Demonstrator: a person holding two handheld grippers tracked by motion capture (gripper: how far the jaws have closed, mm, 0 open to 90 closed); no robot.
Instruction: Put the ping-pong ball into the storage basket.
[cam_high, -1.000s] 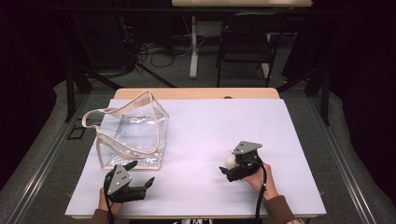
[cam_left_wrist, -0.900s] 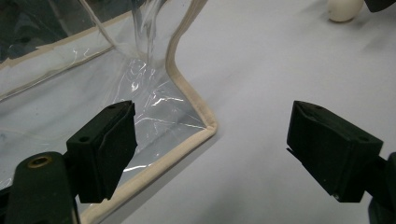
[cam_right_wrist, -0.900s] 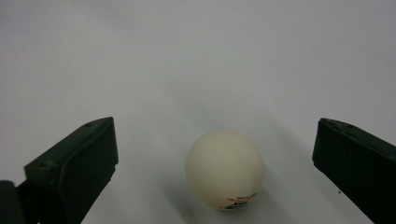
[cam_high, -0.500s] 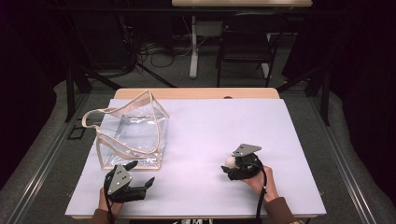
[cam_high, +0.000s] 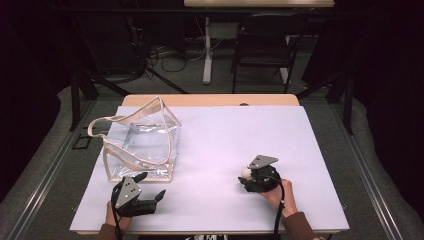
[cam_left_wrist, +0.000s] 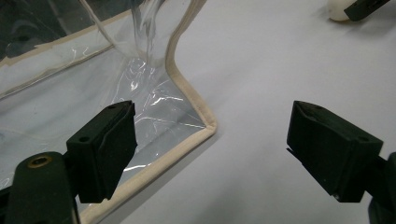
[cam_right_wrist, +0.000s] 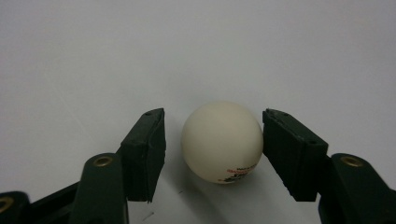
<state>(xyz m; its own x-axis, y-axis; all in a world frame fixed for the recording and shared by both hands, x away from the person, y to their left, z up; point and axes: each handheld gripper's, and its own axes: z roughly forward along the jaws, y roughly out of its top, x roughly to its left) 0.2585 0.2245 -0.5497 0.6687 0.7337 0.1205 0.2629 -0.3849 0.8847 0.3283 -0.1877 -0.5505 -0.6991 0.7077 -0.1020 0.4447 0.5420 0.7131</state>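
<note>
A white ping-pong ball (cam_right_wrist: 222, 142) with small print lies on the pale table sheet (cam_high: 225, 135), at front right in the high view (cam_high: 246, 172). My right gripper (cam_right_wrist: 214, 116) reaches around it and its jaws have just been closing. One pad (cam_right_wrist: 285, 154) is at the ball's side; the other (cam_right_wrist: 147, 149) stands a small gap away. In the high view my right gripper (cam_high: 245, 178) rests low on the sheet. My left gripper (cam_left_wrist: 211, 112) is open with nothing between its jaws, just off the corner of a clear plastic bag (cam_left_wrist: 140, 93) with beige trim.
The clear bag (cam_high: 140, 142) stands at the left of the table with its beige handles (cam_high: 102, 125) up. My left gripper (cam_high: 152, 185) lies near the front edge. A chair (cam_high: 262, 47) and a table leg (cam_high: 206, 50) stand on the floor beyond the far edge.
The right gripper's jaws have drawn in around the ball. Both hands, the ball and the bag stay where they were.
</note>
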